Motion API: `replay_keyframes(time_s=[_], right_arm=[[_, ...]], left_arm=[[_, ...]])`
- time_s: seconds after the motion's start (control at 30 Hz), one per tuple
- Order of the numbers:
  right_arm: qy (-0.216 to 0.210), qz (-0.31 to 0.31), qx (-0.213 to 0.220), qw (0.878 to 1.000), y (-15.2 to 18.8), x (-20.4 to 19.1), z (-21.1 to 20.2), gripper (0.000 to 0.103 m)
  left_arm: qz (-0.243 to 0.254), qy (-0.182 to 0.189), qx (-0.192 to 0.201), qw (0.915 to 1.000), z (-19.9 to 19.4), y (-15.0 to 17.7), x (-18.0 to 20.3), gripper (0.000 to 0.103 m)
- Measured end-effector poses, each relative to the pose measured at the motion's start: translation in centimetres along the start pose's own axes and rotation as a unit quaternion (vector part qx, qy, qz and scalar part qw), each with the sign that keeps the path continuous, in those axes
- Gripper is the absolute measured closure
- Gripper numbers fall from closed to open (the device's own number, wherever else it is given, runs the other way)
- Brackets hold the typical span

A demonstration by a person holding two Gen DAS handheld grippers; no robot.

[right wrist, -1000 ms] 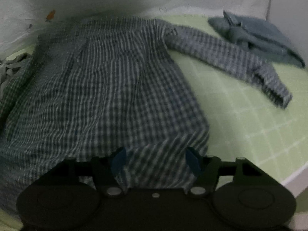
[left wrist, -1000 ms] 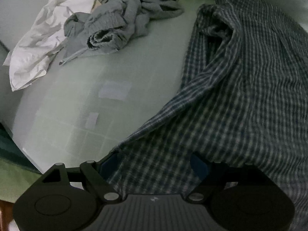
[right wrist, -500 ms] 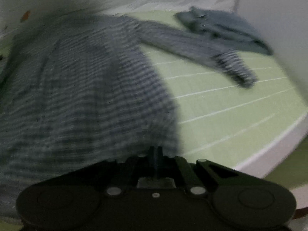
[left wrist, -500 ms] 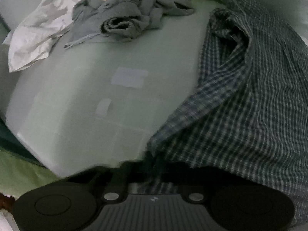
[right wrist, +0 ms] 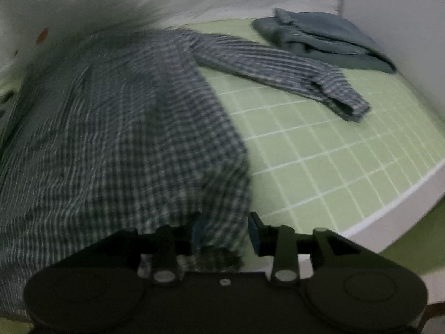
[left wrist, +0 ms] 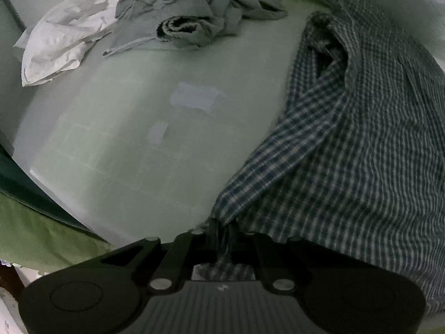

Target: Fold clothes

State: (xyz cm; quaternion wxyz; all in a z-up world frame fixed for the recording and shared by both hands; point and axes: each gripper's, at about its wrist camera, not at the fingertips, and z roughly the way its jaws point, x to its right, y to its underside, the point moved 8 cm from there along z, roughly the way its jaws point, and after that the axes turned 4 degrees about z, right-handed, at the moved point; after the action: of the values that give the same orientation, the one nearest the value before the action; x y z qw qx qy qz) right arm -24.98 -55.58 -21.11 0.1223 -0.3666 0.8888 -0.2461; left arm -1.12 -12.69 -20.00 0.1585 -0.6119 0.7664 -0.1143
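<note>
The left gripper point(left wrist: 222, 229) has its fingers pinching the near hem corner of the blue-and-white checked cotton shirt point(left wrist: 347, 144), and a tuft of checked cloth is bunched between them. The left jaws are opening slightly, yet the frame shows the pads pressing on the fabric. The right gripper point(right wrist: 225, 232) has its blue-padded fingers point(right wrist: 254, 229) partly spread and opening; the other hem corner lies between them, touching the left pad but apart from the right pad. The shirt lies spread out on the pale green gridded surface point(right wrist: 319, 153), hem nearest the grippers, collar farthest. One long sleeve point(right wrist: 283, 75) extends flat to the right. Judged from its drape and creases, the garment is light, limp and non-slippery; it will sag and wrinkle if lifted by one corner only. Take hold at both hem corners, or at hem and shoulder, and keep the edge taut. Beyond the shirt, a crumpled grey knit garment point(left wrist: 192, 19) and a white crumpled cloth point(left wrist: 64, 36) lie at the far left; a folded blue-grey garment point(right wrist: 325, 41) lies at the far right.
</note>
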Motion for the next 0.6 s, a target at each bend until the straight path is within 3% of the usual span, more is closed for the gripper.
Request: replay_keyframes(time_s=[0.2, 0.27, 0.33, 0.37, 0.6], right_arm=[[-0.014, -0.02, -0.011, 1.0, 0.4, -0.8, 1.1, 0.064], [-0.017, -0.035, -0.012, 0.999, 0.6, -1.3, 1.3, 0.075], [-0.017, -0.048, -0.013, 0.999, 0.8, -1.6, 1.4, 0.096], [-0.014, -0.053, -0.013, 0.998, 0.9, -1.7, 1.4, 0.102], [0.057, -0.042, 0.026, 0.997, -0.2, 1.9, -0.8, 0.102]], left_arm=[[0.006, 0.0, -0.002, 1.0, 0.0, 0.4, 0.3, 0.093], [0.013, 0.005, -0.002, 0.9999, 0.1, 0.5, 0.5, 0.093], [0.015, 0.007, -0.005, 0.9999, 0.2, 0.6, 0.6, 0.093], [0.016, 0.008, -0.005, 0.9998, 0.3, 0.6, 0.6, 0.095], [0.0, 0.02, 0.004, 0.9998, -0.8, 0.7, 0.3, 0.1]])
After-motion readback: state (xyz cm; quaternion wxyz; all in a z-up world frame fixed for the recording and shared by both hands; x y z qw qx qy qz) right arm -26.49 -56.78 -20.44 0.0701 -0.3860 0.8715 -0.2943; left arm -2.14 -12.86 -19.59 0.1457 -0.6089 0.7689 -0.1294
